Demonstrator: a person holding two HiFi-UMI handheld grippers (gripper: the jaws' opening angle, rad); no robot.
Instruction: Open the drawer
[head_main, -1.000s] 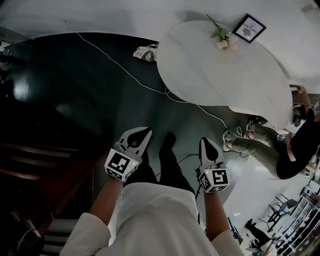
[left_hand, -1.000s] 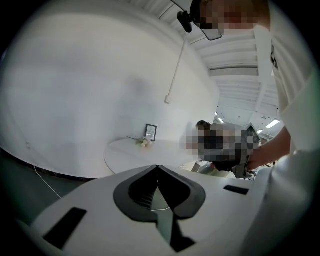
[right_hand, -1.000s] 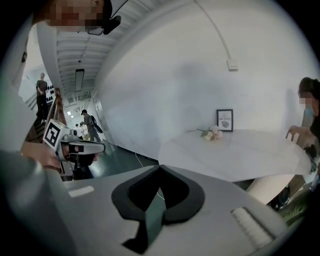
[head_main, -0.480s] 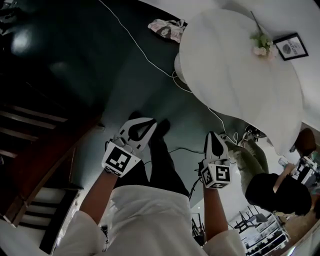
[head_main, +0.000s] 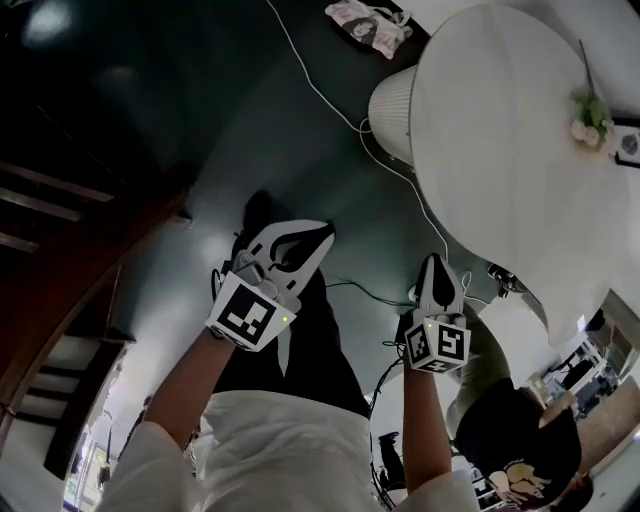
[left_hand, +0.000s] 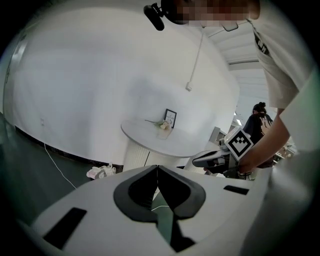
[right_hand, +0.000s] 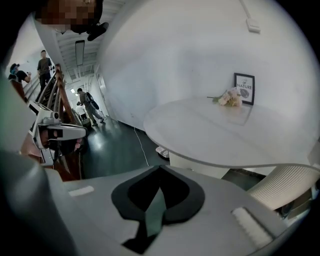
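Drawer and handle are showing in no view, so I cannot tell where it is standing. The left tool (head_main: 318, 238) is sitting with its jaws pressed together, tips touching, nothing between them; the right tool (head_main: 437, 266) is likewise shut and empty. Both are hanging in front of the holder's legs, well apart from each other, pointing forward and down over the dark floor (head_main: 200, 150).

A white cable (head_main: 318, 92) is running across that floor towards the base of the round white counter (head_main: 500, 110), which is standing ahead on the right and carrying a small bunch of flowers (head_main: 585, 125) beside a framed picture (head_main: 630, 143). Dark wooden steps (head_main: 60, 260) are lying on the left, and another person (head_main: 515, 430) in a dark top is sitting just beside the right arm.

With both tools shut, either one is likely to be knocking against a handle instead of going round it unless it is opening first. The cable could be catching a foot while the drawer is being sought, and a swing of the right arm could be striking the neighbour
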